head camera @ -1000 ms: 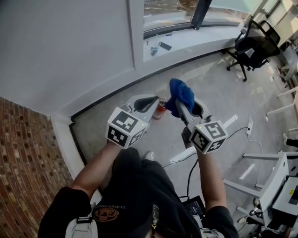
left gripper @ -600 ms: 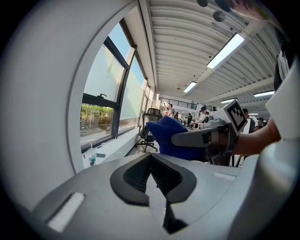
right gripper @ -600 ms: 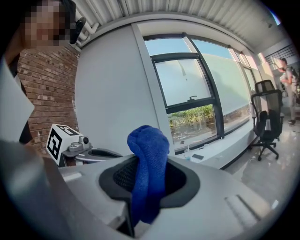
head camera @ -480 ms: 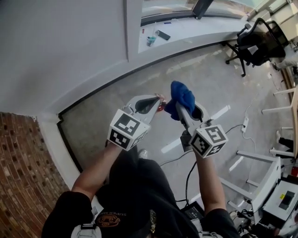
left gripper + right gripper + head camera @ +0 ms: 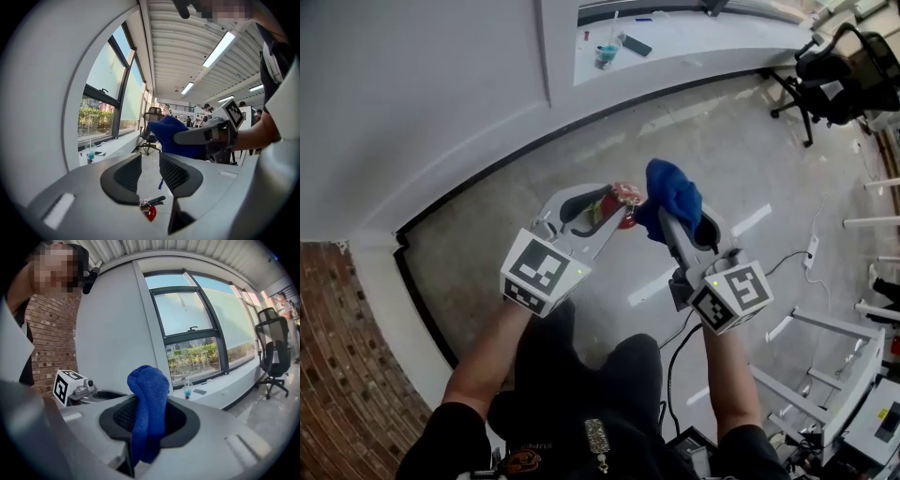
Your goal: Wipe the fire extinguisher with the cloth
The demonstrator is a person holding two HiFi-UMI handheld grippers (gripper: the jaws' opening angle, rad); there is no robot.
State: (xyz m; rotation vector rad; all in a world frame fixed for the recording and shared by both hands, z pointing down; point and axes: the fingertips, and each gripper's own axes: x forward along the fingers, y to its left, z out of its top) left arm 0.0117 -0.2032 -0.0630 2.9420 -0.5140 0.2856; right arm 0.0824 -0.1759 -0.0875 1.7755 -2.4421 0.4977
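Note:
A small red fire extinguisher [image 5: 624, 196] with a black handle stands on the grey floor. It shows low down through the gap of my left gripper's jaws in the left gripper view [image 5: 149, 212]. My left gripper [image 5: 614, 202] hovers over it; its jaws have just been opening and stand open, with nothing pressed between them [image 5: 150, 171]. My right gripper [image 5: 671, 214] is shut on a blue cloth [image 5: 673, 191], which bulges up out of the jaws [image 5: 148, 399]. The cloth [image 5: 169, 136] hangs just to the right of the extinguisher's top.
A white window ledge [image 5: 694, 42] with a blue cup [image 5: 606, 55] runs along the far wall. A black office chair [image 5: 842, 77] stands at the back right. A black cable [image 5: 677, 349] lies on the floor near my legs. White desk legs [image 5: 825, 323] stand at the right, a brick wall [image 5: 342, 375] at the left.
Both grippers have sunk toward the floor and closer to the extinguisher. The left jaws have parted, so the red extinguisher now shows in their gap. The cloth stays in the right gripper.

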